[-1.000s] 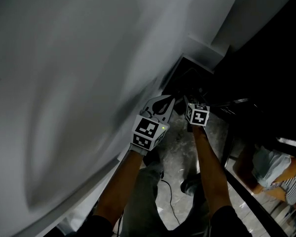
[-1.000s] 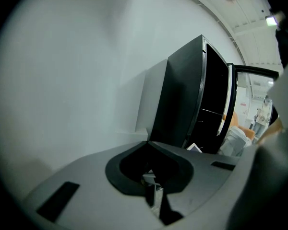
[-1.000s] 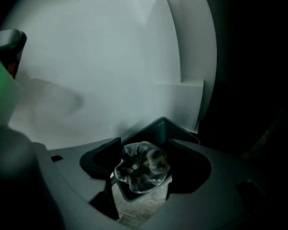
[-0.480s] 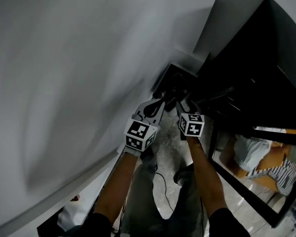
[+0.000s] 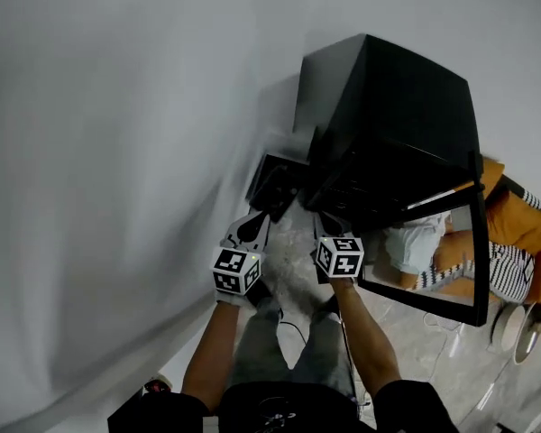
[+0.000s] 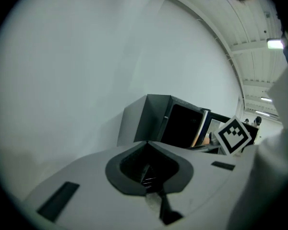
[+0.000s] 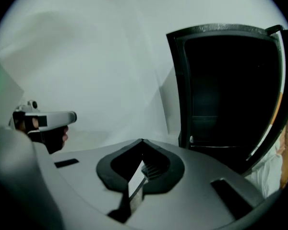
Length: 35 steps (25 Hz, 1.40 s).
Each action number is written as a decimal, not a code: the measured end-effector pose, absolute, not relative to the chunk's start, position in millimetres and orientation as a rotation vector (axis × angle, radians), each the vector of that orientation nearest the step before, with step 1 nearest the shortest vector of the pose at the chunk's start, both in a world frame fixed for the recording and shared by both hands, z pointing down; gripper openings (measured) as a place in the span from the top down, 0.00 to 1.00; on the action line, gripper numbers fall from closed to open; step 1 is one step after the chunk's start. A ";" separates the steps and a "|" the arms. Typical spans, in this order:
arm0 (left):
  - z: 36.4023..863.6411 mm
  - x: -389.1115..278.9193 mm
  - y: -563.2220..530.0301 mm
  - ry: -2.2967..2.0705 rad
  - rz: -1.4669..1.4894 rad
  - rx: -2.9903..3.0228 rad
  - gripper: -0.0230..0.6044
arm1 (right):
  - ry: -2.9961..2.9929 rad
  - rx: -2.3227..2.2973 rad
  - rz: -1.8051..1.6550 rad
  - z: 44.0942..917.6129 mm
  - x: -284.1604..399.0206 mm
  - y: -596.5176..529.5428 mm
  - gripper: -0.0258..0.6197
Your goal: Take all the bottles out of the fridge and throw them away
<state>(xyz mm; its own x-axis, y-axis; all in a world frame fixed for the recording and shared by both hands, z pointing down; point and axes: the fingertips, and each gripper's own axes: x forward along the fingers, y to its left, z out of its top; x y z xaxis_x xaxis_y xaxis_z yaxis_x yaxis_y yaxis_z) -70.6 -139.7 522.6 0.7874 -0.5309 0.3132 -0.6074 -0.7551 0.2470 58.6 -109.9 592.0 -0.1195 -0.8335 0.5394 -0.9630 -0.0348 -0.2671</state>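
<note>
A black fridge (image 5: 388,124) stands against the white wall, its glass door (image 5: 433,260) swung open to the right. Its inside is dark in the right gripper view (image 7: 230,90), and I see no bottle there. My left gripper (image 5: 263,216) hangs in front of the fridge's left corner, jaws shut and empty (image 6: 146,143). My right gripper (image 5: 326,222) is beside it, facing the open compartment. Its jaws have just been closing and now meet with nothing between them (image 7: 142,140). The fridge also shows in the left gripper view (image 6: 177,123).
A low black box (image 5: 275,183) sits on the floor between wall and fridge. A person in orange and striped clothes (image 5: 514,233) is at the right behind the door. A cable (image 5: 293,327) trails over the marbled floor. The white wall (image 5: 117,152) fills the left.
Both grippers have drawn up and back from the low black box and the fridge's foot. The view has lifted, so the whole fridge and its open door now show.
</note>
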 end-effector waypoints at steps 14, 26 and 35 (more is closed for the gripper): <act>423.9 -24.8 -25.8 -0.800 0.244 2.683 0.95 | -2.048 2.052 0.739 459.6 121.2 31.9 0.95; 390.7 10.2 94.8 -0.833 0.213 2.694 0.95 | -2.067 2.076 0.682 424.8 176.4 164.3 0.95; 377.3 14.1 159.2 -0.839 0.204 2.710 0.95 | -2.137 2.026 0.646 408.5 165.8 213.0 0.95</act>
